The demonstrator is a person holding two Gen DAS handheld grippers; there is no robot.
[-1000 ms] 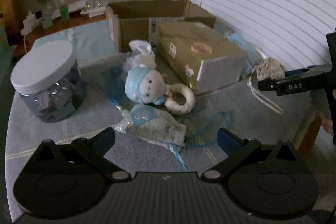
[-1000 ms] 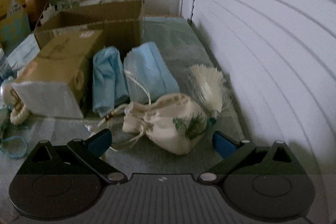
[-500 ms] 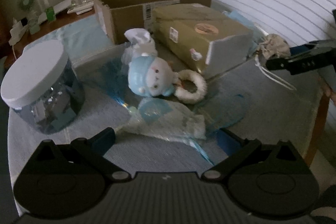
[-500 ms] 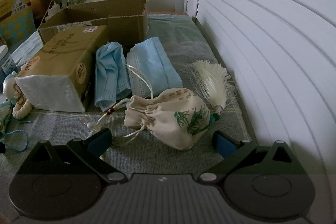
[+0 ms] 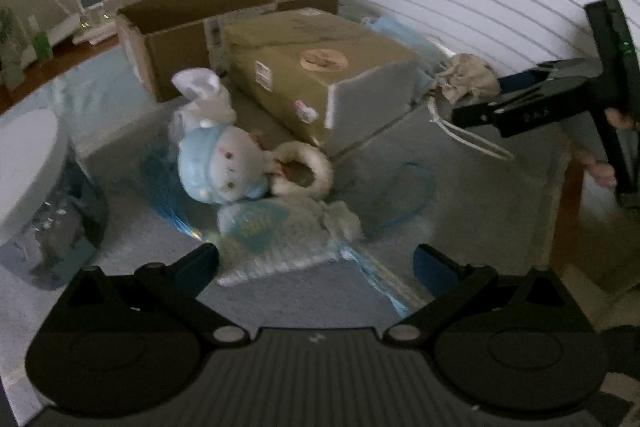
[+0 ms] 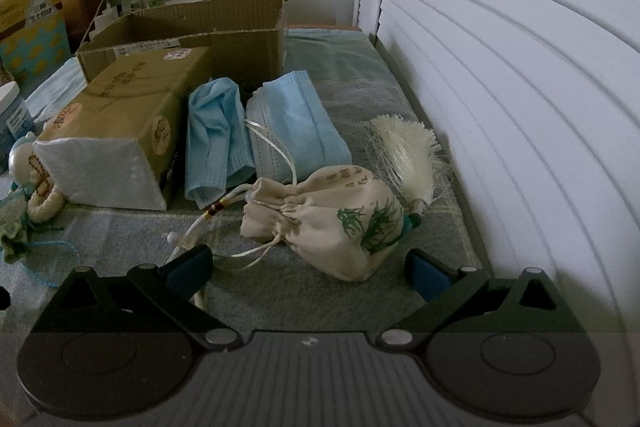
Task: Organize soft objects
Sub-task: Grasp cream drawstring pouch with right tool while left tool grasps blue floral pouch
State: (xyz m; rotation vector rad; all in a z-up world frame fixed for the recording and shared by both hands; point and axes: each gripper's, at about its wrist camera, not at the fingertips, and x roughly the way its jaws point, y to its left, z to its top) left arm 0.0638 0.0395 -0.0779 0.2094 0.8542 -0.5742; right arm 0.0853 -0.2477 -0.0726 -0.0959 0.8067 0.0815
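Note:
In the left wrist view a pale blue plush doll [image 5: 224,163] with a white fluffy ring [image 5: 302,169] lies mid-table, and a blue-and-white sachet pouch [image 5: 280,235] lies just ahead of my open left gripper [image 5: 316,267]. In the right wrist view a cream drawstring pouch [image 6: 340,219] with green print and a white tassel [image 6: 408,155] rests just ahead of my open right gripper [image 6: 308,267]. Behind it lie two blue face masks [image 6: 256,143]. Nothing is held by either gripper. The right gripper [image 5: 480,107] also shows at the left view's right edge.
A tan tissue pack [image 6: 120,123] lies beside an open cardboard box [image 6: 192,39]. A white-lidded jar [image 5: 36,195] stands at the left. White slatted shutters [image 6: 520,87] bound the right side. A shelf with small gadgets [image 5: 88,11] is behind. The table edge [image 5: 568,211] runs near right.
My left gripper has moved closer to the sachet pouch and plush, swinging right. The right gripper has shifted slightly, with the drawstring pouch staying in place. Both stay open.

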